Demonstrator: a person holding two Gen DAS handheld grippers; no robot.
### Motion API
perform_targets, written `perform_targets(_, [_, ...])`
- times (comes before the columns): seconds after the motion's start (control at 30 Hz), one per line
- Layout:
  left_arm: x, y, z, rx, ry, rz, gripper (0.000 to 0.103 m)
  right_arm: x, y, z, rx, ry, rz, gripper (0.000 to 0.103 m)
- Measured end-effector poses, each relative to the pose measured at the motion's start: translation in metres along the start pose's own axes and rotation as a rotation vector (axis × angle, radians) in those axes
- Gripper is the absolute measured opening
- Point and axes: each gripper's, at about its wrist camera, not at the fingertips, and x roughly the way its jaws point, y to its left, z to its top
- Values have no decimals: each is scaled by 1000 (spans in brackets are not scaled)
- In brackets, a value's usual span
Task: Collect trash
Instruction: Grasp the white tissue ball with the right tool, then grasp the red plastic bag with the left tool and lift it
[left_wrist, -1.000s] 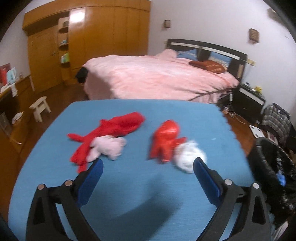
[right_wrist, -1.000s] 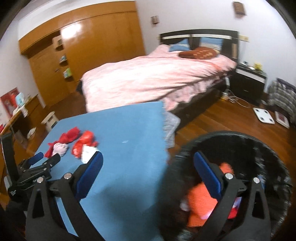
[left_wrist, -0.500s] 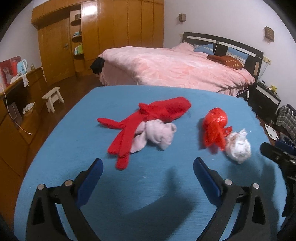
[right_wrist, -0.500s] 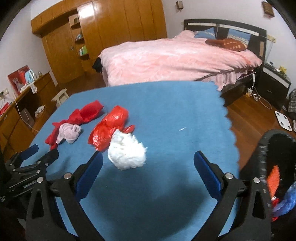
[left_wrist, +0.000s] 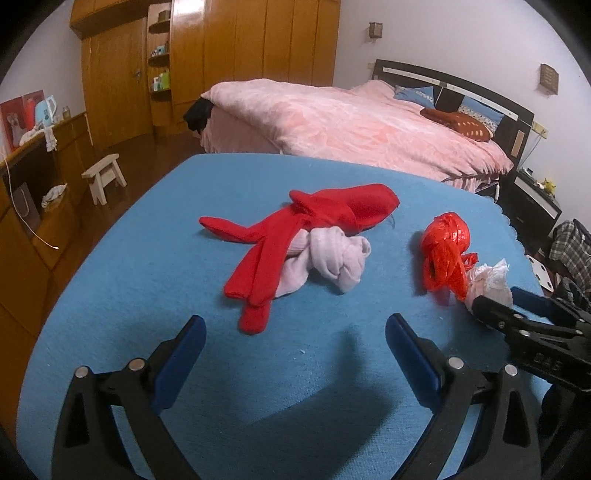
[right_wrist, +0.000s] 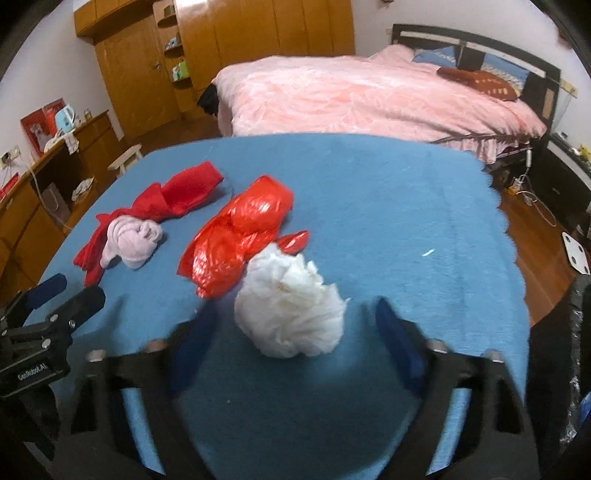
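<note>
Surface: blue cloth (right_wrist: 406, 206) | room: pink bed (right_wrist: 351, 92) | right hand-held gripper (right_wrist: 291, 325) closing around white wad (right_wrist: 291, 314), untouched | left hand-held gripper (left_wrist: 295, 332) apart

On blue cloth: one white tissue wad (right_wrist: 290, 314) between right fingers; ahead, one red plastic bag (right_wrist: 240, 243), one red garment (right_wrist: 173, 195), one pink sock ball (right_wrist: 133, 240).

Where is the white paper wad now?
In the right wrist view, the white paper wad lies on the blue cloth, touching the red plastic bag.
</note>
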Motion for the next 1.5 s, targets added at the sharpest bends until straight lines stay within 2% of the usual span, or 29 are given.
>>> perform_targets(0.03, [0,0,0,-1,3,0,96,2,2,0,-2,5,8,66])
perform_targets(0.07, [1,0,0,-2,5,1,96,3,2,0,-5,10,17,58])
perform_targets(0.3, [4,-4,1,12,16,12,96,-2,-2,-3,17,0,56,43])
perform_targets(0.53, [3,-14,0,52,6,13,95,-15,-17,-8,59,-33,25,41])
perform_targets(0.63, [-3,-23,1,52,-14,-19,95,-21,-32,-11,89,-46,-10,41])
perform_targets(0.87, [2,-83,25,120,-53,-129,95,-24,-74,-9,166,-55,-74,41])
perform_targets(0.97, [9,-105,33,159,-67,-152,95,-24,-87,-6,178,-60,-94,41])
perform_targets(1.17, [33,-128,47,183,-51,-174,85,-18,-98,-7,200,-47,-99,41])
perform_targets(1.37, [56,-131,48,177,12,-190,69,-17,-100,-6,198,-42,-101,42])
perform_targets(1.5, [66,-131,46,178,58,-200,54,-16,-99,-6,193,-41,-107,42])
